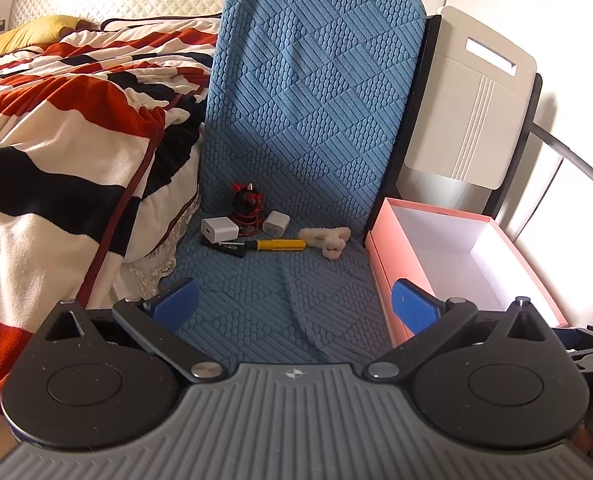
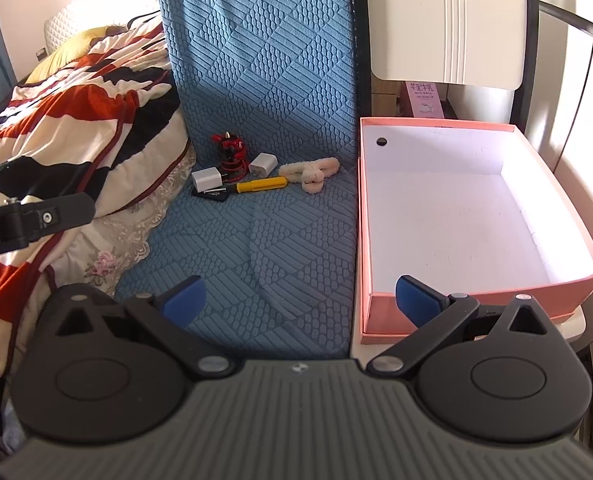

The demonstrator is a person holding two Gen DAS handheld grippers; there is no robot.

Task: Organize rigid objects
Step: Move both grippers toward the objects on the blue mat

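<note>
A cluster of small objects lies at the back of a blue quilted chair seat: a yellow-handled screwdriver, two white charger plugs, a black and red coiled gadget, a flat black item and a fluffy cream fabric piece. An empty pink box with a white inside stands to the right. My left gripper and right gripper are both open, empty, and well short of the objects.
A bed with a red, black and white striped blanket presses against the chair's left side. A white and black chair back stands behind the box. The left gripper's body shows at the left of the right wrist view.
</note>
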